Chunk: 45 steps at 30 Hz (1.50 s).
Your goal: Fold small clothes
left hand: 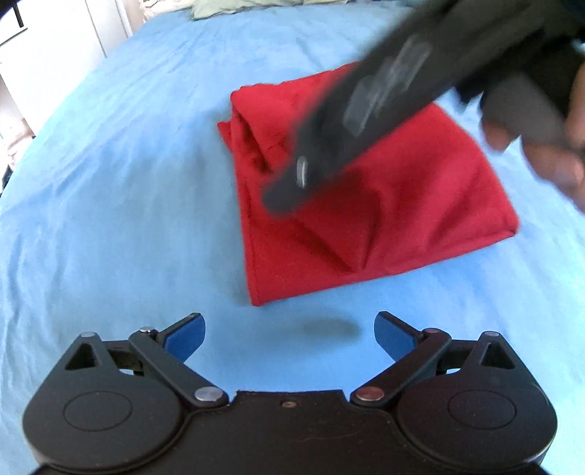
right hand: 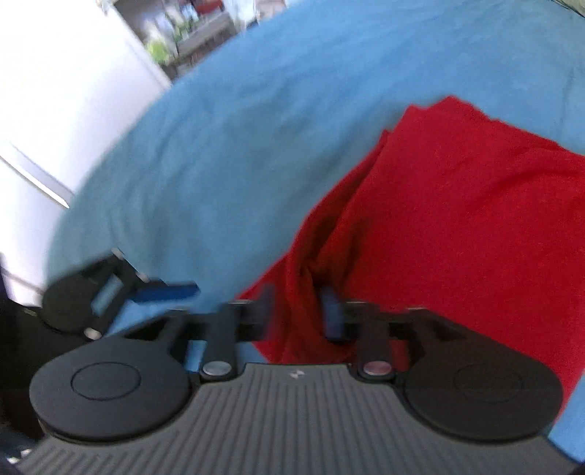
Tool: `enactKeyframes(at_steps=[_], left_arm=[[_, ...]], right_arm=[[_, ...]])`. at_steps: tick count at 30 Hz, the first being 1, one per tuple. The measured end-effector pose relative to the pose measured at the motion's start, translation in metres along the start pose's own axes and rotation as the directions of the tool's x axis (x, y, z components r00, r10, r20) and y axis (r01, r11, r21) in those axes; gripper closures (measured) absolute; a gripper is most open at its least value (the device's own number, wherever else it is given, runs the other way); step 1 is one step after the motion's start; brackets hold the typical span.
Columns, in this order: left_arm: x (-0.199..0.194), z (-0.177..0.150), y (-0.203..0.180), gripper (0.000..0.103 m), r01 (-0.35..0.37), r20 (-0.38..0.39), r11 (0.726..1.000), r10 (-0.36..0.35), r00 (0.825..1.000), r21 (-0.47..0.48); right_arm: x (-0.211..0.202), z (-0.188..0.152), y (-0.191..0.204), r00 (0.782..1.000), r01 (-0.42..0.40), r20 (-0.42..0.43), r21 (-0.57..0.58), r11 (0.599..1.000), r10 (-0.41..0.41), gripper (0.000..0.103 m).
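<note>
A red garment lies folded into a rough square on the blue sheet, with bunched layers along its left edge. My left gripper stands open just short of its near corner, nothing between the blue pads. The right gripper, blurred, reaches in from the upper right over the garment, with a hand on its grip. In the right wrist view the right gripper is open over the bunched edge of the red garment, pads apart and not pressing. A blue pad of the left gripper shows at left.
The blue sheet covers a bed that runs on in all directions. White furniture stands past the bed's left edge. A pale green cloth lies at the far end. Shelves with small items show beyond the bed.
</note>
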State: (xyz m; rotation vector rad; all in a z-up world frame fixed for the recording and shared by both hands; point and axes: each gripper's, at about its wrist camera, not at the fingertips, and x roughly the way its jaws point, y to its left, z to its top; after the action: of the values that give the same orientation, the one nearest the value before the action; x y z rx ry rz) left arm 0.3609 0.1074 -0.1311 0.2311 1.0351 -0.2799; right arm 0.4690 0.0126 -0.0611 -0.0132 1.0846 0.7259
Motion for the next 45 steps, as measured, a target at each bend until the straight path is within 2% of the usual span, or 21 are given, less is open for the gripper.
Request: enactKeyframes(at_steps=[1, 3, 6, 8, 11, 15, 17, 19, 21, 23, 24, 25, 26, 28, 31, 32, 35, 36, 38, 41, 45], left_arm=[[-0.002, 0.0, -0.001, 0.002, 0.014, 0.01, 1.0, -0.014, 1.0, -0.004], [-0.008, 0.003, 0.0, 0.002, 0.042, 0.027, 0.999, -0.041, 0.999, -0.027], [-0.01, 0.012, 0.003, 0.004, 0.071, 0.043, 0.994, -0.068, 0.997, -0.079], [-0.008, 0.015, 0.004, 0.008, 0.092, 0.044, 0.986, -0.087, 0.995, -0.136], [-0.001, 0.022, 0.015, 0.018, 0.081, 0.044, 0.968, -0.072, 0.996, -0.237], [0.005, 0.029, 0.022, 0.027, 0.048, 0.042, 0.944, -0.036, 0.998, -0.326], [0.008, 0.03, 0.024, 0.035, 0.033, 0.038, 0.939, -0.022, 0.999, -0.342], [0.009, 0.032, 0.025, 0.035, 0.017, 0.045, 0.934, -0.001, 0.999, -0.358], [0.005, 0.035, 0.031, 0.034, -0.033, 0.035, 0.926, 0.05, 0.998, -0.377], [0.016, 0.031, 0.039, 0.034, -0.116, -0.055, 0.904, 0.103, 0.993, -0.412], [0.023, 0.027, 0.043, 0.033, -0.116, -0.091, 0.892, 0.084, 0.992, -0.437], [0.027, 0.021, 0.047, 0.032, -0.097, -0.091, 0.878, 0.062, 0.994, -0.468], [0.028, 0.019, 0.047, 0.032, -0.094, -0.079, 0.879, 0.064, 0.995, -0.467], [0.029, 0.022, 0.039, 0.031, -0.119, -0.086, 0.906, 0.092, 0.992, -0.407], [0.022, 0.024, 0.032, 0.031, -0.134, -0.091, 0.921, 0.108, 0.99, -0.366], [0.019, 0.024, 0.033, 0.031, -0.131, -0.091, 0.923, 0.105, 0.99, -0.362], [-0.002, 0.027, 0.032, 0.029, -0.13, -0.06, 0.936, 0.117, 0.991, -0.326], [-0.011, 0.027, 0.036, 0.026, -0.132, -0.043, 0.942, 0.124, 0.991, -0.31], [-0.024, 0.037, 0.038, 0.012, -0.118, 0.007, 0.954, 0.124, 0.992, -0.274], [-0.033, 0.06, 0.042, 0.005, -0.044, 0.079, 0.973, 0.063, 0.995, -0.226], [-0.022, 0.089, 0.051, 0.002, -0.011, 0.078, 0.978, 0.028, 0.997, -0.208]], right_arm=[[-0.018, -0.001, -0.002, 0.998, 0.012, 0.056, 0.007, 1.0, -0.012, 0.011], [-0.053, -0.004, -0.012, 0.989, 0.031, 0.143, 0.056, 0.998, -0.038, 0.008], [-0.098, -0.028, -0.032, 0.968, 0.124, 0.198, 0.169, 0.978, -0.157, 0.004], [-0.111, -0.052, -0.04, 0.957, 0.192, 0.178, 0.211, 0.958, -0.231, 0.004], [-0.107, -0.09, -0.048, 0.94, 0.294, 0.112, 0.214, 0.932, -0.322, 0.004], [-0.087, -0.132, -0.043, 0.925, 0.364, 0.042, 0.19, 0.912, -0.378, 0.006], [-0.077, -0.141, -0.04, 0.915, 0.388, 0.035, 0.19, 0.902, -0.401, 0.006], [-0.067, -0.142, -0.036, 0.903, 0.413, 0.039, 0.194, 0.89, -0.428, 0.006], [-0.061, -0.142, -0.034, 0.887, 0.442, 0.052, 0.196, 0.875, -0.459, 0.007], [-0.058, -0.148, -0.038, 0.859, 0.49, 0.051, 0.206, 0.847, -0.509, 0.007], [-0.056, -0.147, -0.041, 0.845, 0.515, 0.037, 0.215, 0.83, -0.534, 0.007], [-0.053, -0.148, -0.044, 0.833, 0.535, 0.022, 0.225, 0.815, -0.553, 0.007], [-0.054, -0.15, -0.047, 0.825, 0.547, 0.007, 0.237, 0.803, -0.565, 0.007], [-0.057, -0.155, -0.057, 0.817, 0.562, -0.025, 0.259, 0.786, -0.576, 0.007], [-0.062, -0.163, -0.067, 0.802, 0.586, -0.063, 0.278, 0.762, -0.594, 0.007], [-0.066, -0.165, -0.07, 0.803, 0.584, -0.069, 0.287, 0.759, -0.592, 0.007], [-0.09, -0.17, -0.074, 0.843, 0.52, -0.045, 0.323, 0.791, -0.536, 0.007], [-0.098, -0.169, -0.072, 0.852, 0.503, -0.031, 0.325, 0.801, -0.522, 0.007], [-0.113, -0.163, -0.069, 0.872, 0.464, -0.006, 0.328, 0.823, -0.489, 0.007], [-0.129, -0.144, -0.07, 0.9, 0.391, 0.044, 0.352, 0.85, -0.433, 0.0], [-0.128, -0.11, -0.086, 0.923, 0.308, 0.088, 0.411, 0.858, -0.374, 0.0]])
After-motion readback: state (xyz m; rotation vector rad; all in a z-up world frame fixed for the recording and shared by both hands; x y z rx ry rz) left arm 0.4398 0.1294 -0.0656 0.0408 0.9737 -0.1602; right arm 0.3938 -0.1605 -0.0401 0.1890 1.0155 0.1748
